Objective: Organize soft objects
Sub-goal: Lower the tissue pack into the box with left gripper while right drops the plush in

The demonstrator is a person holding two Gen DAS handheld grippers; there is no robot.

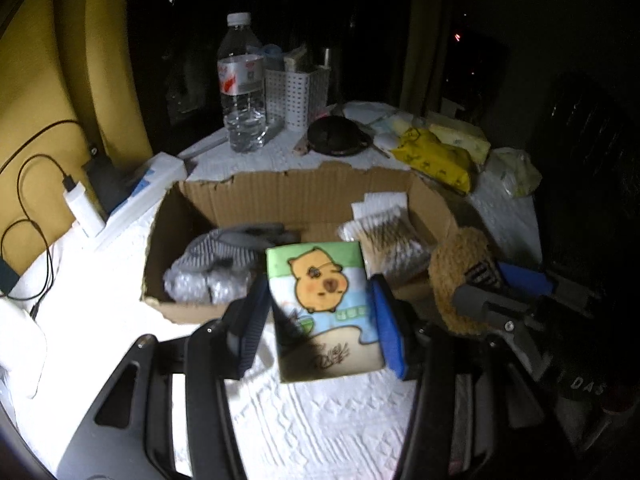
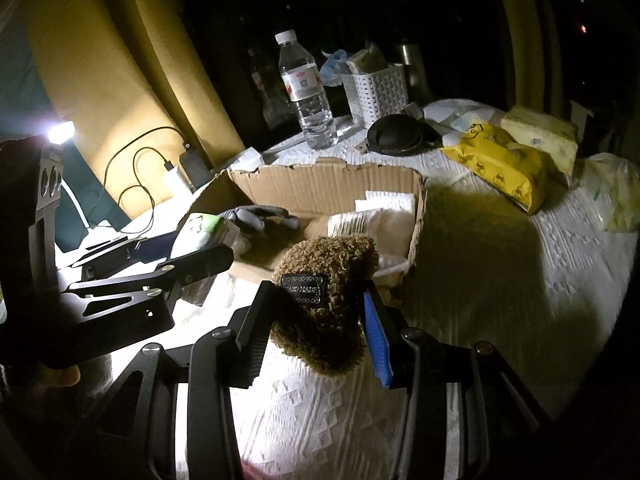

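White textured cloth covers the worktop [image 1: 328,416], dark all round. Left jaws [image 1: 320,316] pinch a tissue pack [image 1: 326,304] printed with a cartoon capybara, held upright between the pads. Beyond them sits an open cardboard box [image 1: 296,196] holding grey gloves [image 1: 228,256] to their left and cotton swabs [image 1: 384,236] ahead to their right. Right jaws [image 2: 316,320] pinch a brown fuzzy plush item [image 2: 324,280] with a black label, just short of the box's near edge.
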